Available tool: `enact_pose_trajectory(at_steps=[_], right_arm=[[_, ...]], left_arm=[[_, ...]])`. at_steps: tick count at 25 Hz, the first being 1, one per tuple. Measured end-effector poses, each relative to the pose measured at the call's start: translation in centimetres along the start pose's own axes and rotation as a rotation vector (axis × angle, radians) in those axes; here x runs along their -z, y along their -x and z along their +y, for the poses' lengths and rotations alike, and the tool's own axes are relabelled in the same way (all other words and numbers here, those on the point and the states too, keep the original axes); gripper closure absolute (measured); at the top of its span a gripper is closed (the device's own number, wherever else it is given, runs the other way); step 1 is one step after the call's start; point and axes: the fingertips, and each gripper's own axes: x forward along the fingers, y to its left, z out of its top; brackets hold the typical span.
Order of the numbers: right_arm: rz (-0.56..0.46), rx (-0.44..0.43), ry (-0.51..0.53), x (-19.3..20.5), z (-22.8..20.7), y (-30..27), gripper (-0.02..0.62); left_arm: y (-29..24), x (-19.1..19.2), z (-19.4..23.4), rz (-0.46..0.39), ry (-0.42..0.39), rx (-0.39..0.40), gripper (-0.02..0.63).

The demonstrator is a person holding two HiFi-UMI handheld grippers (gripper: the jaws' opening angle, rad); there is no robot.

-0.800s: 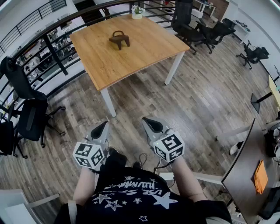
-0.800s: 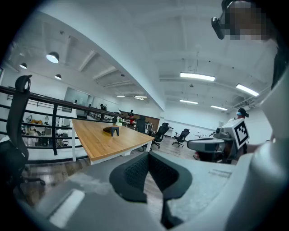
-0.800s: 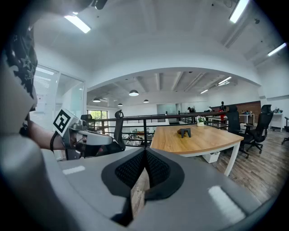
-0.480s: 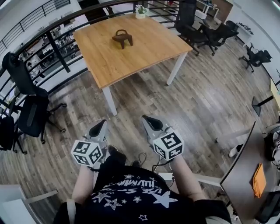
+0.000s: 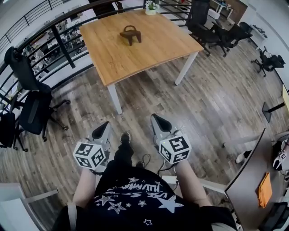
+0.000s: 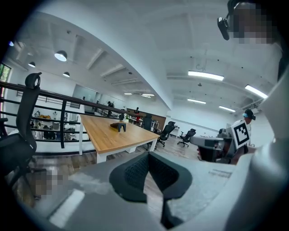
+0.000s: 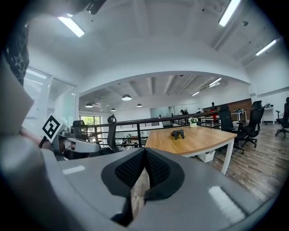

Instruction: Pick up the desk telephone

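Dark brown desk telephone (image 5: 131, 34), a low shape with an arched top, sits alone near the far middle of a light wooden table with white legs (image 5: 149, 54). It is too small to show finer detail. A small potted plant (image 5: 151, 6) stands at the table's far edge. A black metal railing (image 5: 58, 43) runs behind the table, with black office chairs (image 5: 31, 108) at its left and more chairs (image 5: 212, 31) at the far right. Grey-brown plank floor (image 5: 203, 99) lies between the table and the person.

The left tongs (image 5: 101, 132) and right tongs (image 5: 160, 124) are held low in front of the body, side by side, aimed at the table and tipped slightly down. They are well apart from the telephone. Both pairs are closed, pads together, with nothing held.
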Motion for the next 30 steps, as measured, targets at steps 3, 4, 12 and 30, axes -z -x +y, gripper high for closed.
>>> enact_pose_trajectory(at_steps=[3, 4, 12, 30], right_arm=[[-0.007, 0.018, -0.004, 0.3, -1.3, -0.4, 0.594], [-0.005, 0.028, -0.009, 0.5, -1.9, -0.7, 0.594], [0.040, 0.082, -0.022, 0.5, -6.6, -5.2, 0.594], [0.130, 0.107, -0.017, -4.4, -16.2, -24.2, 0.593]], left_arm=[[-1.5, 0.3, 0.5, 0.016, 0.000, 0.004, 0.604], [-2.1, 0.3, 0.6, 0.020, -0.003, 0.009, 0.604], [-9.5, -1.2, 3.4, 0.046, -0.001, 0.061, 0.604], [-24.2, -7.6, 17.7, 0.096, 0.073, 0.060, 0.604]])
